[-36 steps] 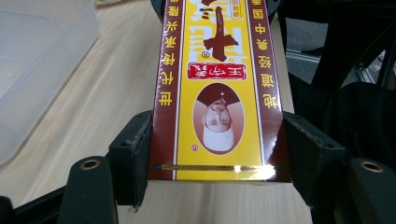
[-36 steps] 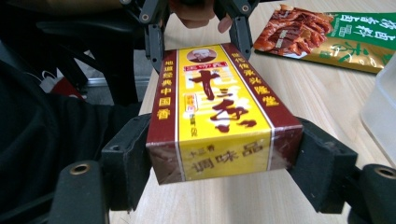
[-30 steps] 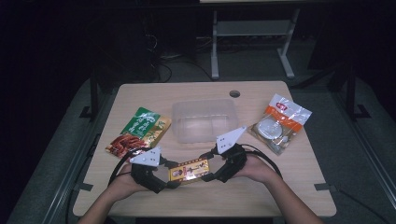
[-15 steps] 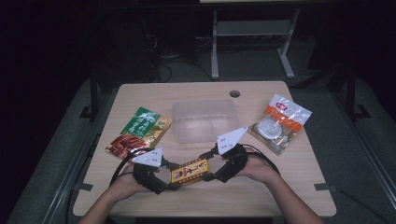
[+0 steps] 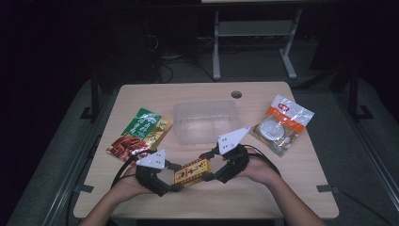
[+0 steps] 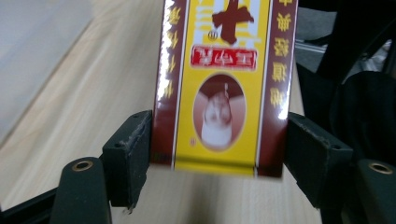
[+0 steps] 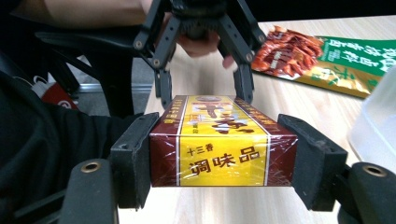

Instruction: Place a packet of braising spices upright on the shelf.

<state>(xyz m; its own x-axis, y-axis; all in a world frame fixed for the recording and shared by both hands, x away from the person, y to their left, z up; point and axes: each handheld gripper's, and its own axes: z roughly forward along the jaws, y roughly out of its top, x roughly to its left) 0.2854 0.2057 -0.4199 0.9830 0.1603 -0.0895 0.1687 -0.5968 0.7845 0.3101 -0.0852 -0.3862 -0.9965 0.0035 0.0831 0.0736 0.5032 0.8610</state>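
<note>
1. Yellow and maroon, the seasoning box lay flat near the front edge of the wooden table, between both grippers.
2. Its long axis ran across the table, the right end tilted slightly away from the person.
3. The left gripper bracketed the box's left end; its jaws had just been opening, a slim gap showing at the right pad.
4. The right gripper clamped the other end, pads pressed against both long sides.
5. A clear plastic tub stood just behind.

Yellow-maroon seasoning box, level, seemingly just above table
</note>
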